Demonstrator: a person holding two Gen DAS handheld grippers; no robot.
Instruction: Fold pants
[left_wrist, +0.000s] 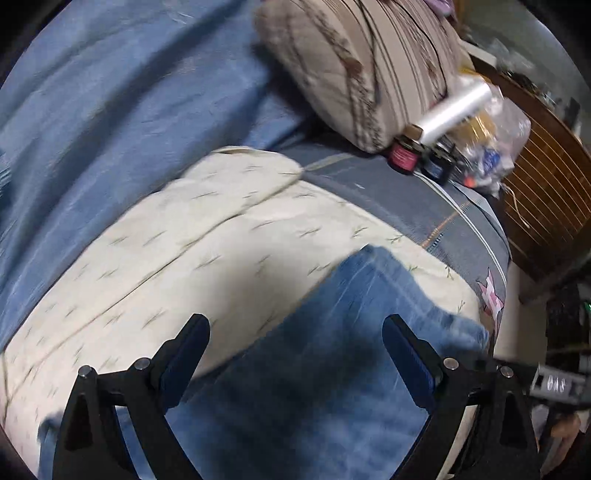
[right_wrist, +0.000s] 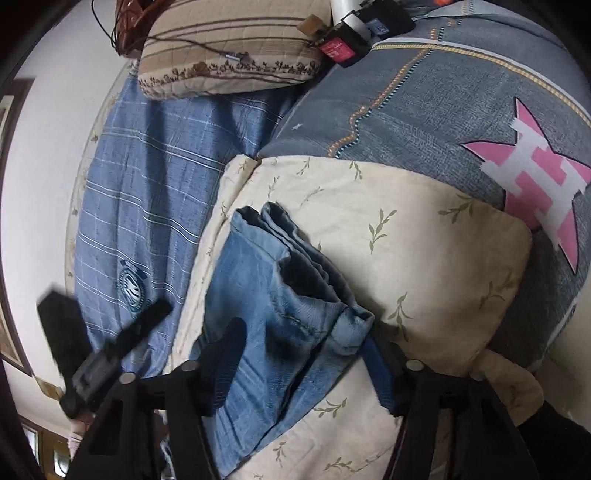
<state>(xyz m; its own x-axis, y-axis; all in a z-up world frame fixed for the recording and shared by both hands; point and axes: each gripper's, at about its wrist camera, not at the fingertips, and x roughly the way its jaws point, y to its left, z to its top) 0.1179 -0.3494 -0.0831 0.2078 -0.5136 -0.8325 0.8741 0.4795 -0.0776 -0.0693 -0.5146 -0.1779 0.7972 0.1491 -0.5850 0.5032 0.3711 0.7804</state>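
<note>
The folded jeans (right_wrist: 280, 295) lay between the right gripper's (right_wrist: 306, 350) spread jaws; the left gripper (left_wrist: 295, 343) gaped above them, empty.

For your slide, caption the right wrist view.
Open right gripper straddles folded jeans on a cream leaf-print quilt.

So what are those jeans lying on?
The jeans lie on a cream leaf-print quilt, which rests on grey-blue bedding. Whatever is directly beneath the denim is covered, so I cannot see it.
</note>
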